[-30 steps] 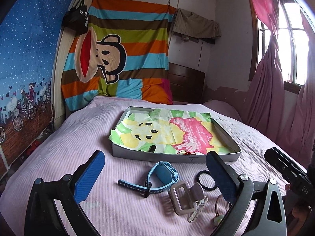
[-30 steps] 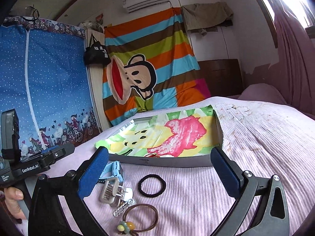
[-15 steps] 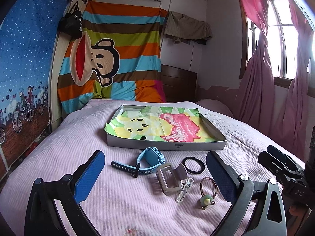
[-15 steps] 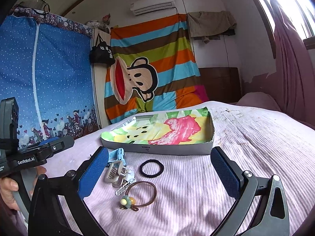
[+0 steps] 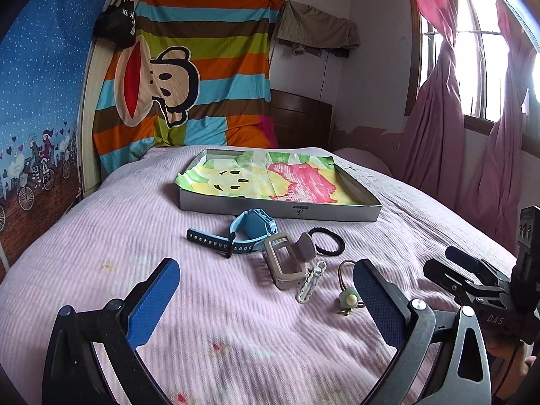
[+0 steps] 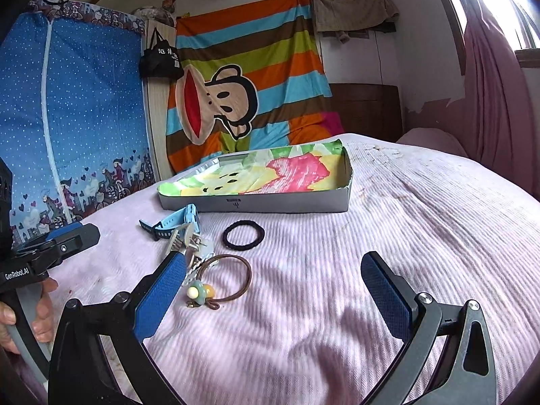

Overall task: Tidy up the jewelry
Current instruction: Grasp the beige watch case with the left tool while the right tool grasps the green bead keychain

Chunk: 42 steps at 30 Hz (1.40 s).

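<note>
watch (image 5: 248,233) blue | hair tie (image 5: 326,245) black | bedspread (image 5: 101,236) pink

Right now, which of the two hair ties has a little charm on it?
The brown hair tie, nearest the right gripper; the black hair tie beyond it is plain.

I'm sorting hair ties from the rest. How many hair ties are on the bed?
2. A black hair tie lies just in front of the tray. A brown hair tie with a green charm lies nearer, by the right gripper's left finger. None seems hidden.
</note>
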Motion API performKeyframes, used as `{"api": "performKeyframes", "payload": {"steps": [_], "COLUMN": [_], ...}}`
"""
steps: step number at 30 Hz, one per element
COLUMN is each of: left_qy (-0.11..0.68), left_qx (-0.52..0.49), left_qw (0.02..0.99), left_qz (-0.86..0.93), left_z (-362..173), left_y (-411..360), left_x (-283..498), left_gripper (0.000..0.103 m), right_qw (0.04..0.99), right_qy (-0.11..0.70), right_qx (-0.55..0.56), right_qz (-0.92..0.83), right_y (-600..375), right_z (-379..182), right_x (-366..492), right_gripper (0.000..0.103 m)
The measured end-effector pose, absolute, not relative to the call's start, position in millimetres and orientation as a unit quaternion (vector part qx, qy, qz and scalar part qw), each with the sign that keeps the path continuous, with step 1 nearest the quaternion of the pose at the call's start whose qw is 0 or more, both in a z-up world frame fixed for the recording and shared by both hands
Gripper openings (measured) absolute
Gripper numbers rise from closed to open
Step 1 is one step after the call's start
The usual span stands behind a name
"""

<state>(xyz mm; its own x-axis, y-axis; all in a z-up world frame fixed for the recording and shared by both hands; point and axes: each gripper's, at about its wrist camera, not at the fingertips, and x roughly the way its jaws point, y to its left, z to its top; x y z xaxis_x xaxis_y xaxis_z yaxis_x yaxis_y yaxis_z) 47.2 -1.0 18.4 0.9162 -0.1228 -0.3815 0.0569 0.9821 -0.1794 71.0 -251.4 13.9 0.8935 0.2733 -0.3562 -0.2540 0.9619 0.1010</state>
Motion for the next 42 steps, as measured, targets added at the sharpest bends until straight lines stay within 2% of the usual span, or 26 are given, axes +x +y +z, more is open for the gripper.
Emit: {"api": "performKeyframes", "payload": {"steps": [13,14,17,19,21,25,27,29,31,35,37,39,42], "left_qy": [0.265,0.270,0.284,0.296,0.310,0.332,0.337,0.341,0.348,0.364,0.372,0.378,0.382], "left_qx": [-0.106,-0.109,-0.110,-0.111,-0.121,-0.152,-0.168,-0.178,-0.185,-0.195,-0.199,-0.203,-0.207], "left_qw": [0.957,0.956,0.950,0.945,0.938,0.923,0.918,0.914,0.909,0.901,0.896,0.892,0.889], "left_qz": [-0.045,-0.048,-0.063,-0.077,-0.096,-0.125,-0.128,-0.130,-0.132,-0.135,-0.135,-0.139,-0.143], "left_z": [0.4,-0.1,-1.2,-2.2,-4.5,-10.7,-13.7,-15.4,-17.4,-22.6,-24.8,-26.9,-28.4], "left_y": [8.2,8.9,7.6,5.8,5.8,8.6,10.3,10.7,10.2,8.0,7.6,6.8,6.4], "left_x": [62.9,65.4,74.5,83.1,92.7,113.4,120.8,127.5,135.1,148.8,154.7,159.4,162.7], "left_gripper": [0.103,0.103,0.098,0.092,0.089,0.073,0.072,0.066,0.056,0.044,0.035,0.027,0.015], "right_qw": [0.956,0.954,0.947,0.940,0.934,0.921,0.915,0.911,0.909,0.909,0.912,0.915,0.918], "right_qy": [0.233,0.237,0.253,0.267,0.279,0.300,0.310,0.319,0.327,0.331,0.327,0.325,0.318], "right_qx": [0.006,0.004,-0.006,-0.012,-0.016,-0.027,-0.033,-0.041,-0.051,-0.053,-0.051,-0.045,-0.037], "right_qz": [0.176,0.181,0.199,0.211,0.222,0.248,0.255,0.258,0.255,0.248,0.241,0.235,0.235], "right_y": [-233.7,-231.4,-224.2,-218.0,-212.7,-199.8,-192.5,-185.5,-179.7,-176.3,-177.9,-180.4,-185.3], "right_z": [-4.7,-5.1,-8.9,-12.7,-16.7,-24.3,-27.4,-30.4,-33.0,-32.9,-31.9,-32.4,-32.4], "right_x": [85.3,86.6,92.2,97.3,101.9,109.6,114.3,119.6,124.1,131.5,132.2,132.5,130.5], "right_gripper": [0.101,0.099,0.085,0.075,0.068,0.063,0.060,0.056,0.046,0.037,0.029,0.028,0.019]}}
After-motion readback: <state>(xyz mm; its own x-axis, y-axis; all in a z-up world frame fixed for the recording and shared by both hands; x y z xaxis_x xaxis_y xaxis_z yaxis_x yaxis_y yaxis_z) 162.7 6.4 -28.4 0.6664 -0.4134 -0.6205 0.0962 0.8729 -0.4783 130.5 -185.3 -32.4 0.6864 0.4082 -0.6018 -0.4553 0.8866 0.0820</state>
